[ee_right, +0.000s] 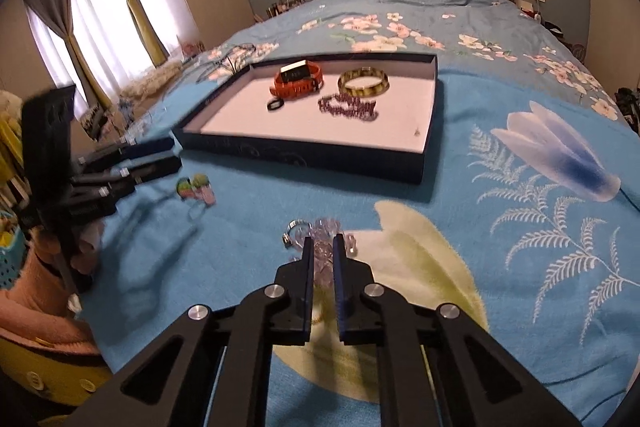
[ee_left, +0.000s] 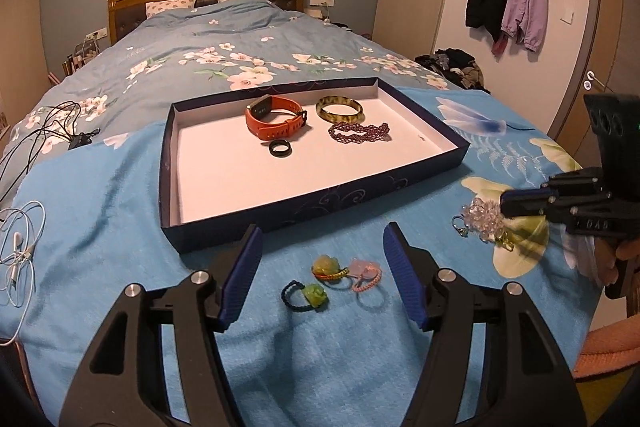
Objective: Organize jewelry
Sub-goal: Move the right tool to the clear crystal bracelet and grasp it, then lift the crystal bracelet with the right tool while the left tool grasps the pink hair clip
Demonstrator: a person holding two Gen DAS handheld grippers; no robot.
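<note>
Your tray [ee_left: 224,211] holds an orange watch [ee_left: 276,119], tortoiseshell bangle [ee_left: 340,109], purple bead strand [ee_left: 359,133] and black ring [ee_left: 280,148]. Three charm rings [ee_left: 328,277] and a clear bead bracelet [ee_left: 482,221] lie on the blanket in front of it.

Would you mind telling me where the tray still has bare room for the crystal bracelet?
The dark blue tray's near half is bare, from the black ring to the front wall; so is the strip along its left wall. The far middle is crowded: orange watch, green mottled bangle, purple bead strand.
</note>
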